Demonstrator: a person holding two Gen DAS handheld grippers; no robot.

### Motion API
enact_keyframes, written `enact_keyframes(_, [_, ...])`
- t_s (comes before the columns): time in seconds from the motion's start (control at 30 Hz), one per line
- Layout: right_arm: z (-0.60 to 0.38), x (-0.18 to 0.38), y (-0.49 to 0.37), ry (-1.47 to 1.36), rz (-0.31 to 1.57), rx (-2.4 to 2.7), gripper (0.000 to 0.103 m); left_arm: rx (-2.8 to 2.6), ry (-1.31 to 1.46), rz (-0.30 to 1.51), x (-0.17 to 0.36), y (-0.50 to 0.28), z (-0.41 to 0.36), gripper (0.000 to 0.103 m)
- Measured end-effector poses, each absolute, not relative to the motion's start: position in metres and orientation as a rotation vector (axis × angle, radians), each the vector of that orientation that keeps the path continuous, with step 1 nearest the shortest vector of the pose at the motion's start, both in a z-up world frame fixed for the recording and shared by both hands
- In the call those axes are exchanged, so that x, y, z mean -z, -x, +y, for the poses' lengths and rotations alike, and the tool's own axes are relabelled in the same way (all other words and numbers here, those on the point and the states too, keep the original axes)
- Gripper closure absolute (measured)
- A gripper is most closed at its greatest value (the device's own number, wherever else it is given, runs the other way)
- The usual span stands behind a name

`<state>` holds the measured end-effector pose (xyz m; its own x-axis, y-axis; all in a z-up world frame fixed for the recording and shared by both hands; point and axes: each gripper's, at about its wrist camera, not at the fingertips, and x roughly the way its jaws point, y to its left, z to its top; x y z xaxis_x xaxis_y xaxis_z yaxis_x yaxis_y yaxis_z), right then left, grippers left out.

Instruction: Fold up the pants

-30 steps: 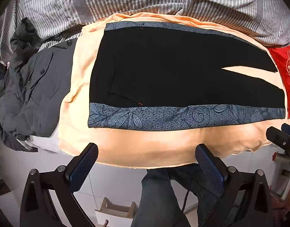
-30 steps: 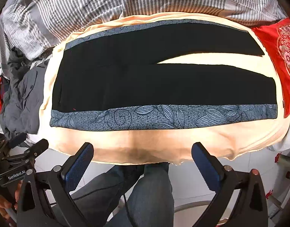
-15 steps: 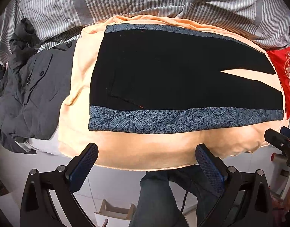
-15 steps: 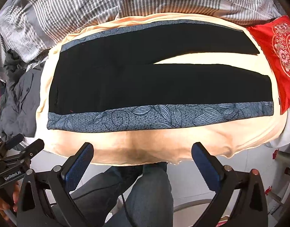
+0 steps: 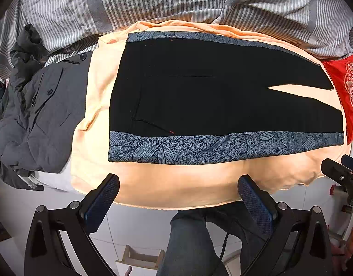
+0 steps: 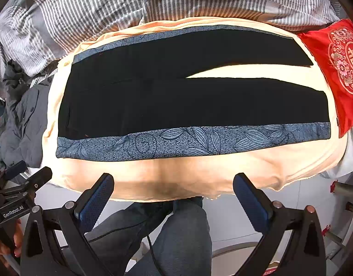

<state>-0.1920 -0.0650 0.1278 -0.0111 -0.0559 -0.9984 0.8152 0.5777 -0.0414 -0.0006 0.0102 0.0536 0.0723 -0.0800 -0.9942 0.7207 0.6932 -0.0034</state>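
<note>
Black pants (image 5: 199,96) (image 6: 176,101) with blue leaf-patterned side bands lie flat on a peach sheet (image 5: 176,184) (image 6: 199,174), waist to the left, legs to the right with a narrow gap between them. My left gripper (image 5: 178,195) is open, held off the bed's near edge below the waist end. My right gripper (image 6: 174,193) is open too, held off the near edge below the pants' middle. Neither touches the cloth. The right gripper's tip (image 5: 337,172) shows at the right of the left wrist view; the left gripper (image 6: 19,184) shows at the left of the right wrist view.
A dark grey jacket (image 5: 38,115) (image 6: 22,119) is heaped left of the sheet. Striped grey bedding (image 5: 176,2) (image 6: 176,0) lies behind. A red embroidered cushion (image 5: 346,92) (image 6: 337,69) sits at the right. A person's jeans-clad legs (image 5: 192,241) (image 6: 176,234) stand below, over white floor tiles.
Both grippers have crept slightly toward the bed, so the pants sit a little lower in each view. Both stay open and empty; the pants have not moved.
</note>
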Motion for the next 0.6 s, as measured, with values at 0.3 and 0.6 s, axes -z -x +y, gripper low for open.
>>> enact_keyframes(0.3, [-0.0629, -0.1292, 0.1918, -0.693, 1.42, 0.793, 0.0, 0.657, -0.582, 1.372, -0.0531, -0.0007, 0.0134, 0.0])
enact_keyframes(0.6, [-0.0569, -0.1314, 0.1877, -0.672, 1.413, 0.798, 0.0, 0.664, -0.58, 1.368, -0.0536, -0.0021, 0.0153, 0.0])
